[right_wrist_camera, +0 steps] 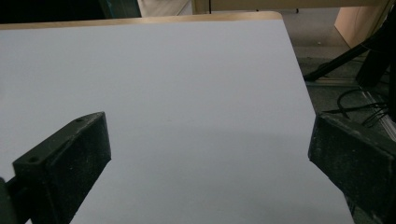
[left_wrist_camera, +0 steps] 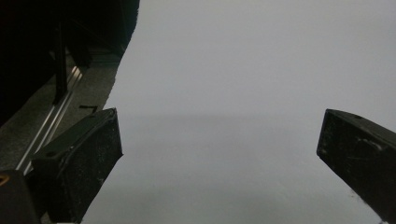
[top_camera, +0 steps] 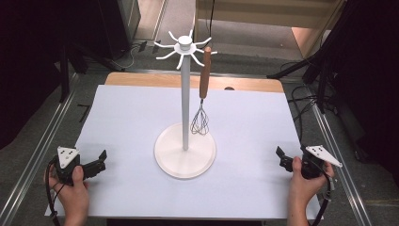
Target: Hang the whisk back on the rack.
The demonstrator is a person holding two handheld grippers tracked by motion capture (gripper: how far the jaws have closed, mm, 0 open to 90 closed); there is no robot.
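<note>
Your left gripper [top_camera: 96,162] rests low at the near left corner of the white table sheet [top_camera: 127,122], your left hand [top_camera: 70,188] wrapped round its body. In the left gripper view its jaws stand wide apart, one at each lower corner, with bare white sheet between them; they grasp nothing and touch nothing that you can see.

Your right gripper [top_camera: 282,157] sits at the near right edge of the sheet, held by your right hand [top_camera: 303,181]. In the right gripper view its jaws are likewise spread wide, released, with only plain sheet between them and the wooden table edge [right_wrist_camera: 140,19] far ahead.

The whisk [top_camera: 202,94] hangs from one hook of the white rack [top_camera: 185,94], which stands upright on its round base [top_camera: 185,162] in the middle of the sheet. The whisk's brown handle is uppermost and its wire head points down, just beside the rack's pole and above the base; from the high view the wires seem to hang clear of the base, though that is hard to judge at this angle. Both grippers are well apart from the whisk and the rack, one on either side.
</note>
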